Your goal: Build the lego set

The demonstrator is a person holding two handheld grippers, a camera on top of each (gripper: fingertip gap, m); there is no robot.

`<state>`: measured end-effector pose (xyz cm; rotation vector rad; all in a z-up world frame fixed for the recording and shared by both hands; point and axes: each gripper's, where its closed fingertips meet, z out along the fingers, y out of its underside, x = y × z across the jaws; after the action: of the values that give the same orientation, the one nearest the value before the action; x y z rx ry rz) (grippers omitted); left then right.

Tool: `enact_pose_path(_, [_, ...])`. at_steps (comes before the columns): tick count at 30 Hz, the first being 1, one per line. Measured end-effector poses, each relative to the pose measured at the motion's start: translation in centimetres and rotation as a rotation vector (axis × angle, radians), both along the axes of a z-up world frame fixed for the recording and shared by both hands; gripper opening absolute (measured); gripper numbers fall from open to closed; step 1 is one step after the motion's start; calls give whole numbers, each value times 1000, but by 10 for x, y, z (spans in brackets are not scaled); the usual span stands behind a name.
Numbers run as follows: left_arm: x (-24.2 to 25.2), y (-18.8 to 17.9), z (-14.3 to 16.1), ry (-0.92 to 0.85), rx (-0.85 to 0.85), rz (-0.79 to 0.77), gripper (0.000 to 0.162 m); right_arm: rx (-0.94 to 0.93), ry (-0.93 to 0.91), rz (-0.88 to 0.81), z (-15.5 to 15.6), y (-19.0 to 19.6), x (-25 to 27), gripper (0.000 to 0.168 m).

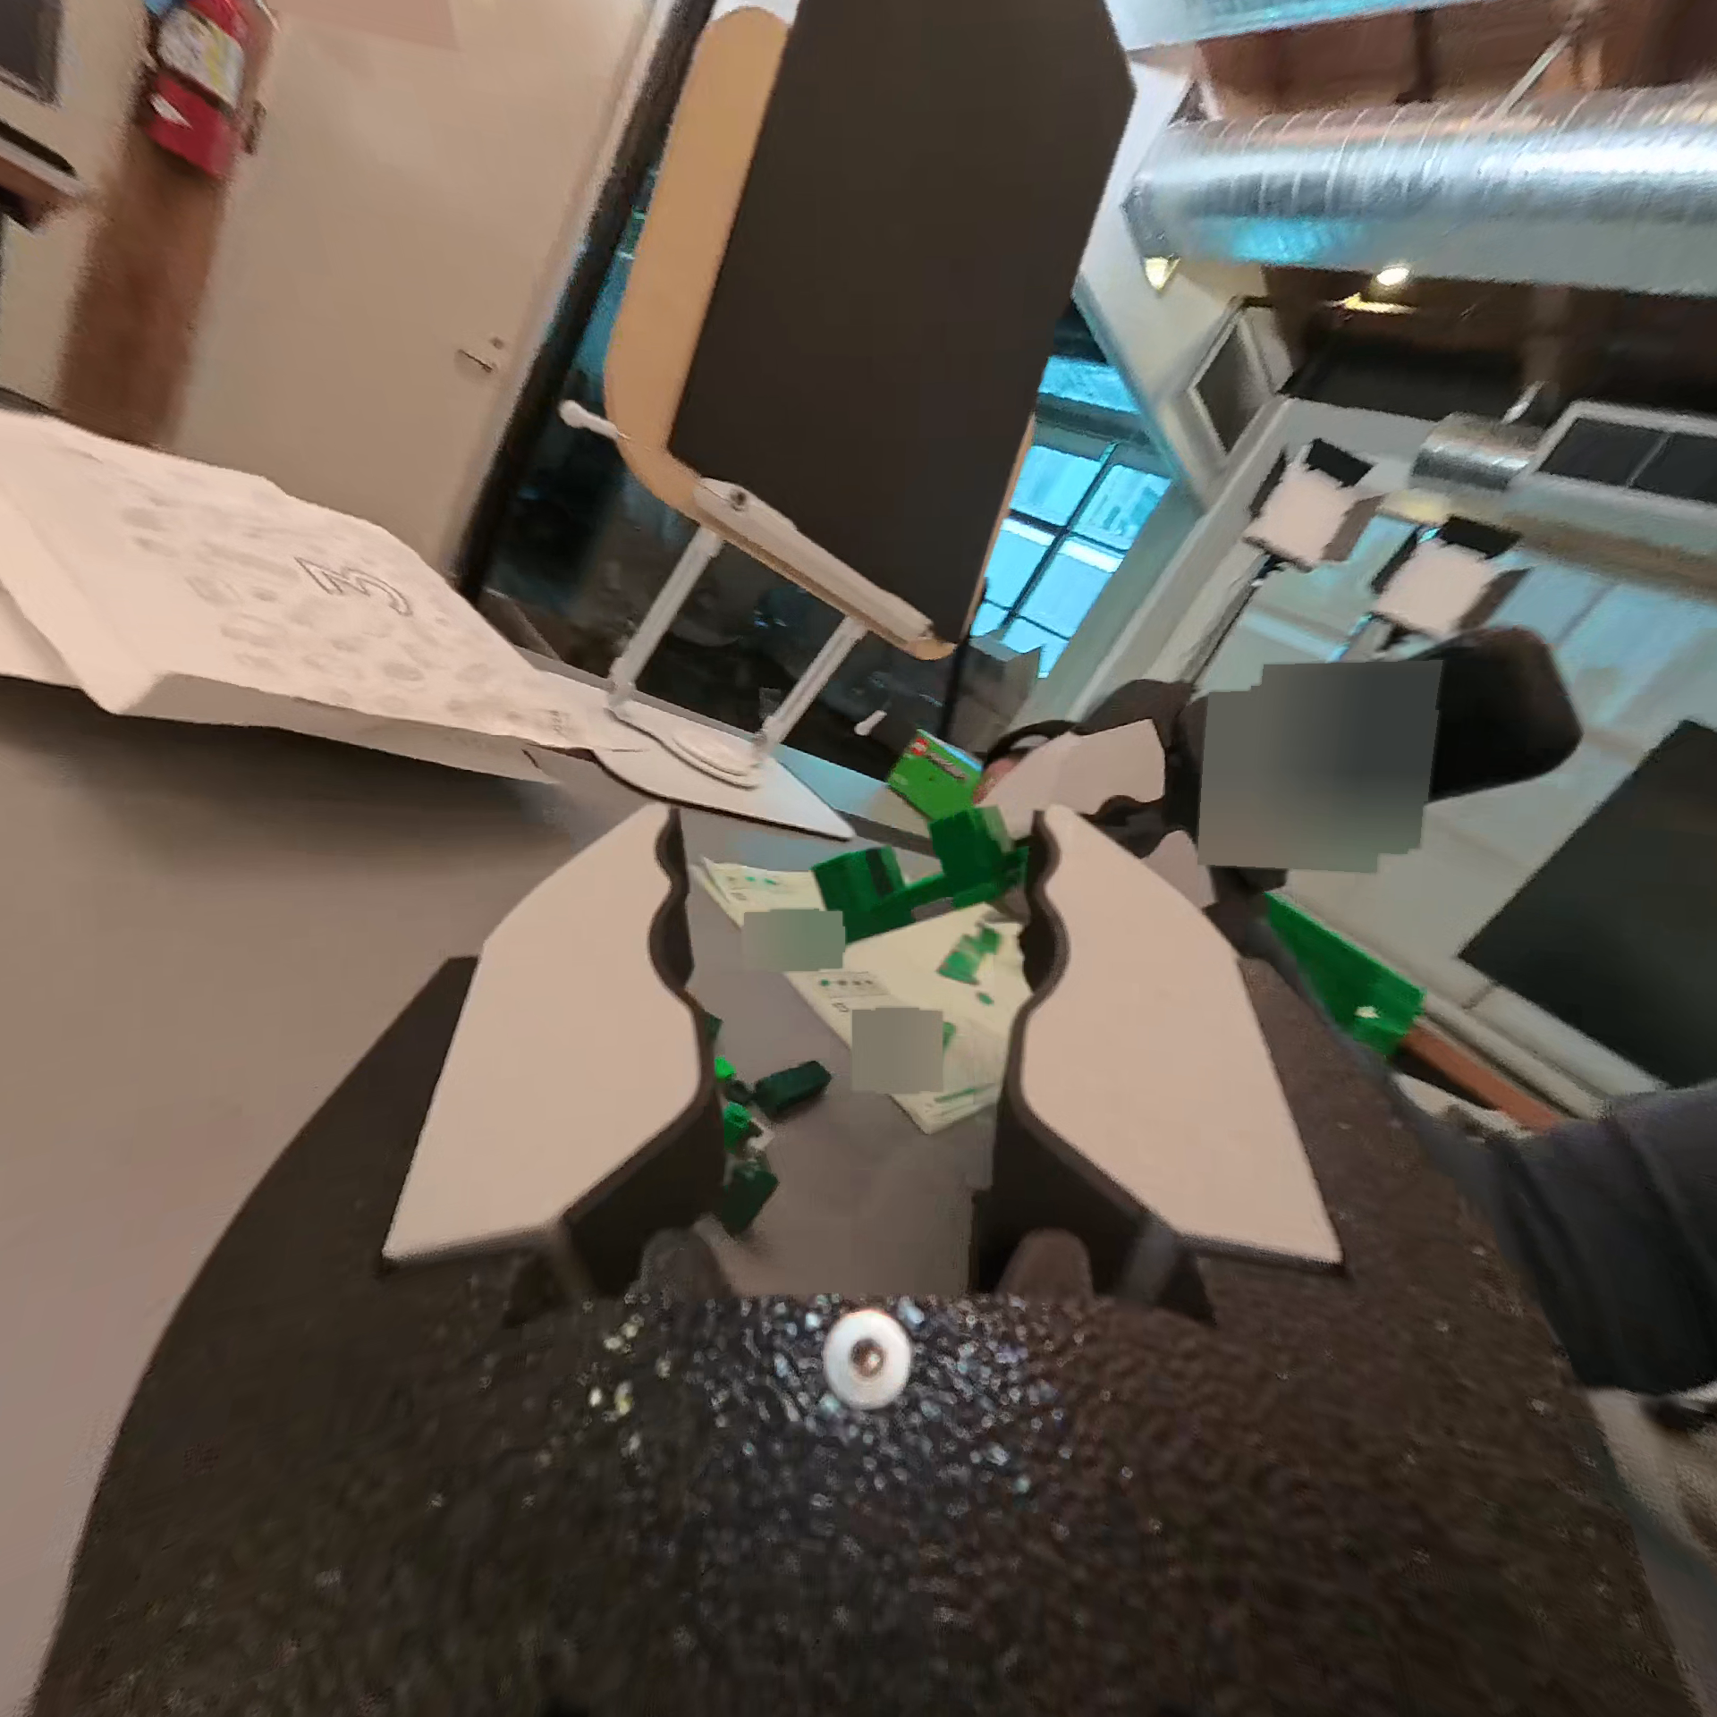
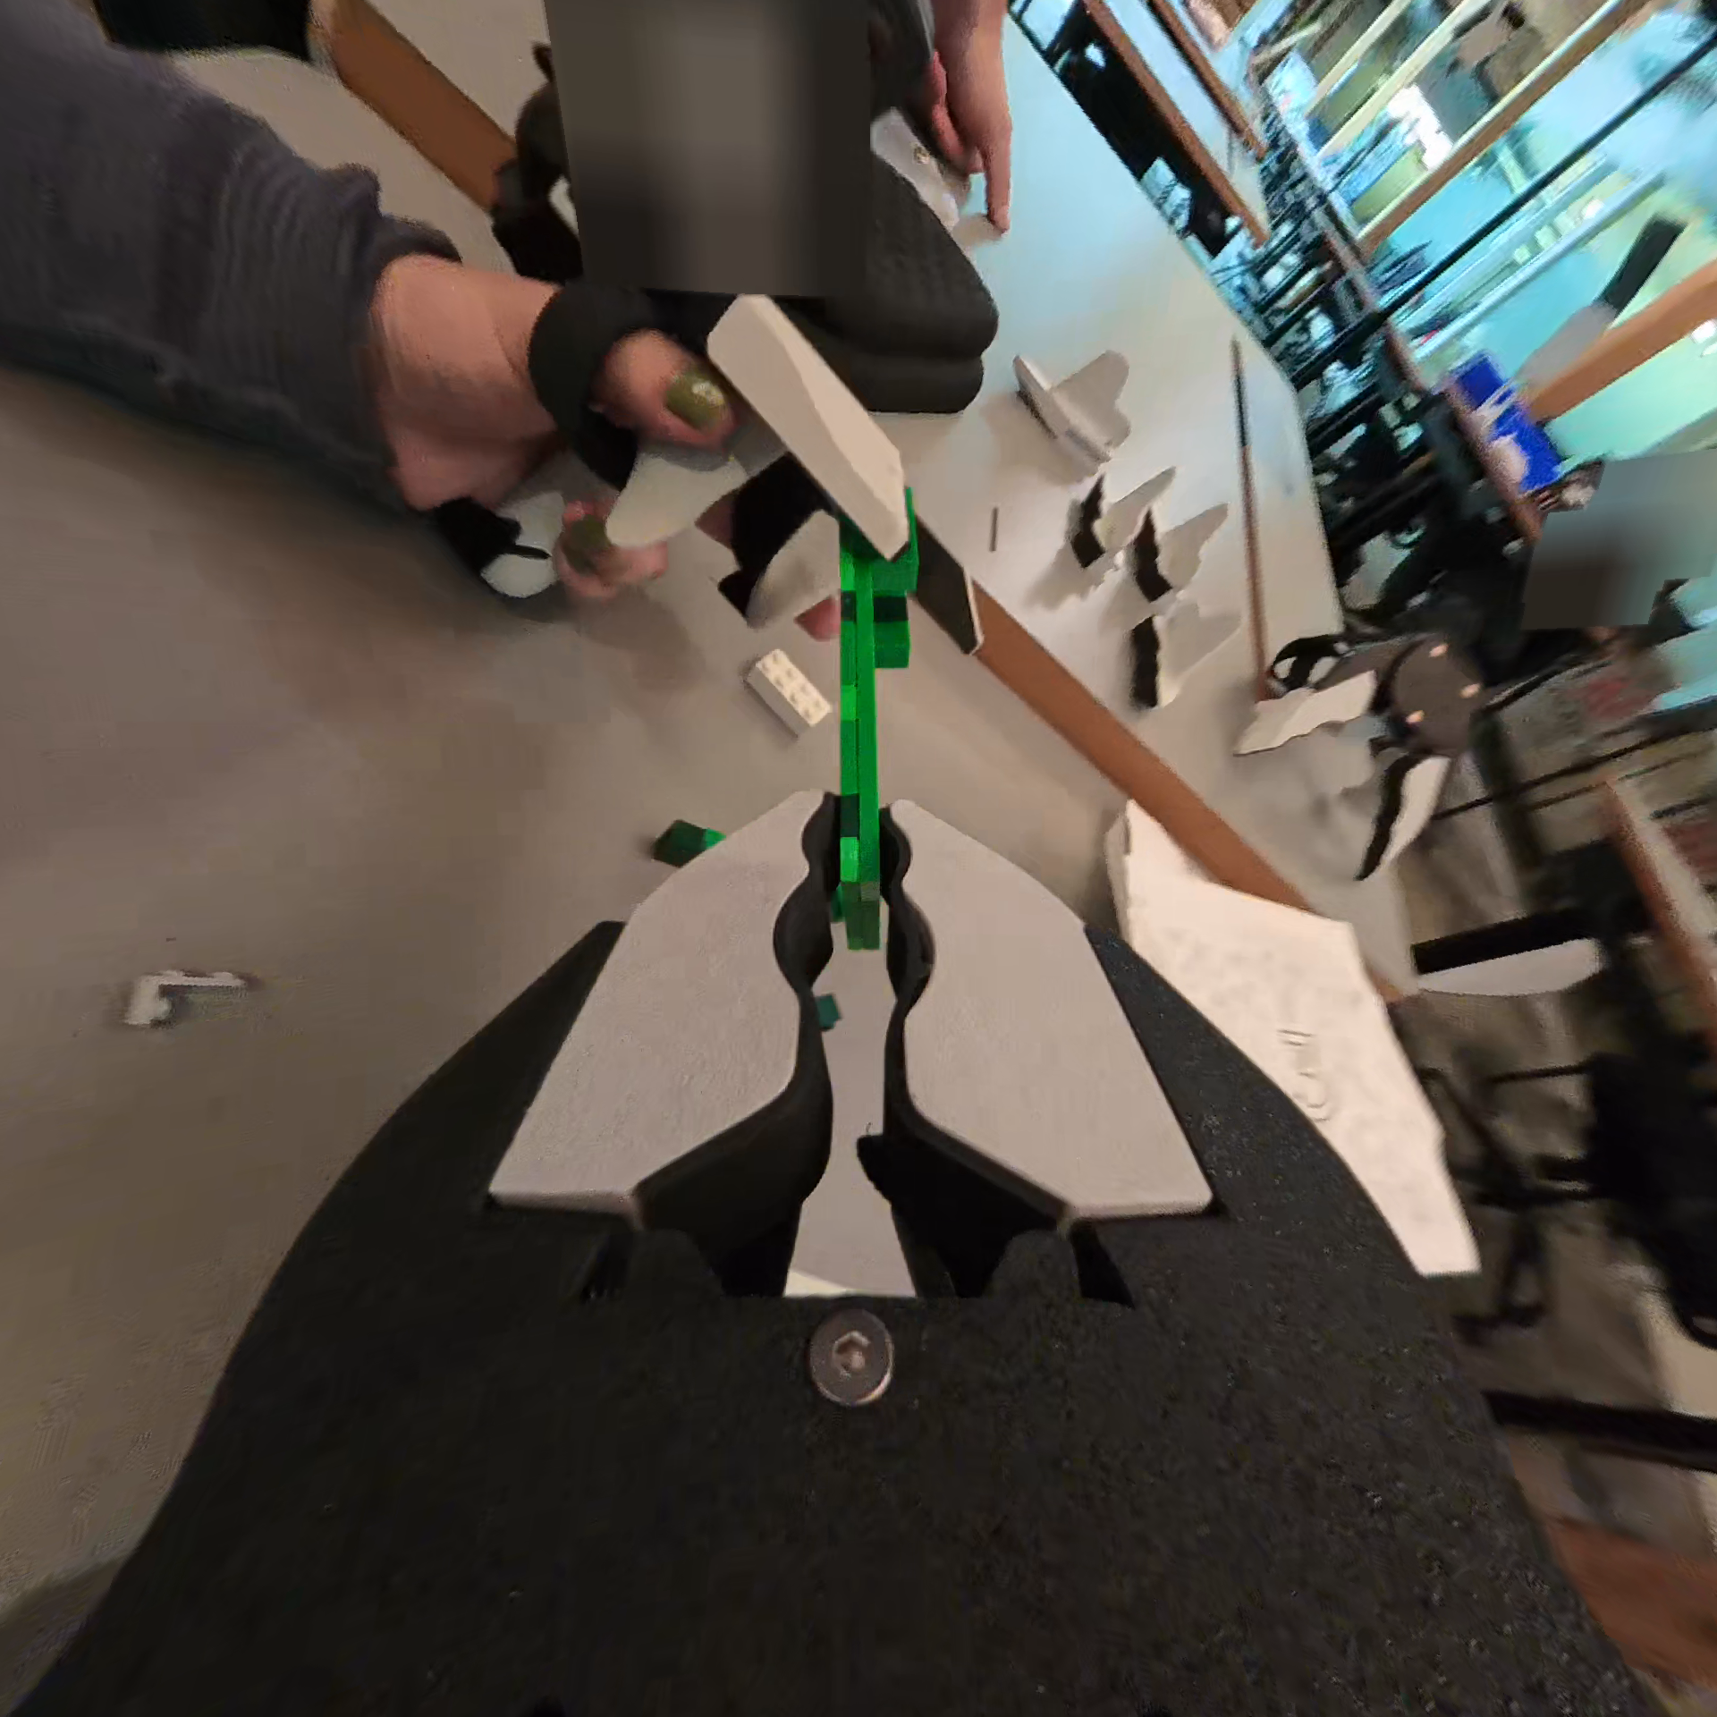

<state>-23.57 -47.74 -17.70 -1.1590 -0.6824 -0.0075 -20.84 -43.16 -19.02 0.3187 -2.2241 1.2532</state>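
My right gripper (image 2: 857, 818) is shut on the near end of a long, thin green lego assembly (image 2: 859, 706) and holds it above the grey table (image 2: 372, 836). My left gripper (image 1: 855, 836) is open, and its fingers (image 2: 818, 437) stand on either side of the assembly's far end. In the left wrist view the assembly (image 1: 938, 873) sits just beyond the fingertips, close to the right finger. Below it lie an open instruction booklet (image 1: 938, 966) and several loose dark green bricks (image 1: 780, 1092).
A white brick (image 2: 788, 689), a small dark green brick (image 2: 686, 841) and a white L-shaped piece (image 2: 176, 994) lie on the table. A white paper bag (image 1: 232, 595) lies at the left, a green box (image 1: 934, 766) behind. Spare gripper fingers (image 2: 1124, 557) lie on the far table. My hands' fingertips stand some 6 cm from each other.
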Motion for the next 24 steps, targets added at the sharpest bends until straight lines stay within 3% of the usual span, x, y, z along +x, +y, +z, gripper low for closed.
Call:
enact_pose_path(2, [5,3,3,-37,71,-86,66,6,63,-3,2,-3,-1,7])
enact_pose_path(6, [17,2,16,-46,250,-235,37,3,130,35,6,-8,5,6])
enact_pose_path(9, [18,1,18,-51,278,-252,38,11,154,32,6,-9,5,6])
enact_pose_path(13, [17,3,17,-89,286,-283,62,-2,220,26,11,-10,4,7])
enact_pose_path(16, [23,6,18,-57,282,-316,37,-11,253,23,14,-11,4,6])
enact_pose_path(20, [22,2,21,-24,304,-289,36,-32,299,-13,17,-13,0,8])
enact_pose_path(24, [18,-13,29,24,374,-230,36,-78,297,-43,24,-16,0,28])
